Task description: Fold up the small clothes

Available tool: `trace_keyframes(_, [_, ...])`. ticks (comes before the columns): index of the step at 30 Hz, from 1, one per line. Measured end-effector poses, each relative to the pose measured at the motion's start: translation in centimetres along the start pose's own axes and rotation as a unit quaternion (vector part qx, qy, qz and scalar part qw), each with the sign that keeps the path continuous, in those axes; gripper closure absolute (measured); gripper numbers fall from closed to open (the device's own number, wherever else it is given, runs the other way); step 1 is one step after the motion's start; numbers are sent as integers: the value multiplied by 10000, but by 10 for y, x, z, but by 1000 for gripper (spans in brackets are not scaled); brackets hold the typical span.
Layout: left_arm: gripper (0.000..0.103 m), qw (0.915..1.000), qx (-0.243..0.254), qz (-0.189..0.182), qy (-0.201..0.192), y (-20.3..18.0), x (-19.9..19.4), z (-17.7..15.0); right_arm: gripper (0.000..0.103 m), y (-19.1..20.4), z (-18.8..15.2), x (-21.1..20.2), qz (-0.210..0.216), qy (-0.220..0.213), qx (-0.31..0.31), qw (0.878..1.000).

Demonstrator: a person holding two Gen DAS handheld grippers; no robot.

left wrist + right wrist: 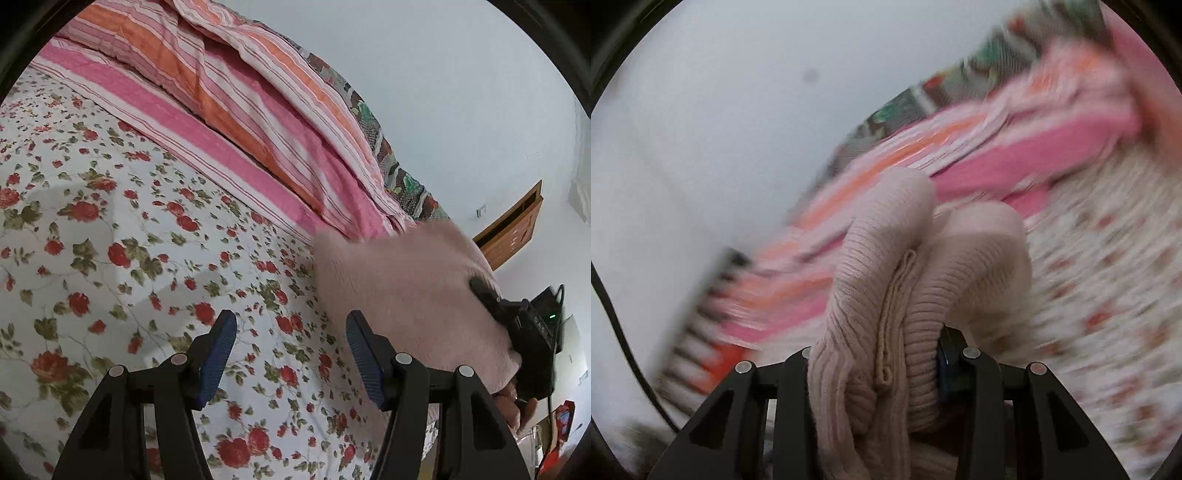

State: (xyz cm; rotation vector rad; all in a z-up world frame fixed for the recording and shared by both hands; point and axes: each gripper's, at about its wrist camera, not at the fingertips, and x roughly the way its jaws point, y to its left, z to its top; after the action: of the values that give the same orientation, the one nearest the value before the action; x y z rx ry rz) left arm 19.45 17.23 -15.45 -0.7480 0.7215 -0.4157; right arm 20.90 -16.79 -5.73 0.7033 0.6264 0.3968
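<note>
Left gripper (291,354): jaws spread wide, blue ribbed pads (218,354) facing each other, nothing between them; angled downward. Right gripper (875,354): jaws clamped on bunched pink ribbed knit garment (886,280); seen from the left wrist view at right, partly hidden by fabric.

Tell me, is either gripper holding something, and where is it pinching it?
The right gripper pinches the pink knitted garment at a bunched fold showing a seam edge. The left gripper is open, holding nothing.
</note>
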Motion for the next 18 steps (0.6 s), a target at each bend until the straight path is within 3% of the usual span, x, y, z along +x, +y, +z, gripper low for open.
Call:
trace_keyframes(1, [44, 10000, -16, -1, 16, 1, 0, 0, 66, -12, -2, 6, 204, 18, 262, 9994])
trace_keyframes(3, [44, 10000, -29, -6, 47, 2, 2, 1, 66, -35, -10, 20, 128, 157, 466, 9987])
trace_keyframes(7, [44, 9999, 106, 2, 95, -4, 3, -2, 63, -87, -35, 44, -862, 744, 423, 9926])
trace_keyframes(9, [44, 9997, 197, 5, 110, -8, 5, -3, 58, -100, -42, 36, -918, 674, 257, 9932])
trace_keyframes(12, [44, 9990, 412, 54, 141, -13, 10, -8, 53, -83, -44, 22, -1167, 577, -565, 9899])
trace_keyframes(15, [44, 9979, 573, 154, 274, -15, 20, -16, 52, -58, -50, 12, -1592, 338, -1714, 9717])
trace_keyframes(18, [44, 9973, 601, 211, 377, -13, 27, -23, 52, -52, -56, 1, -1558, 158, -2232, 9621])
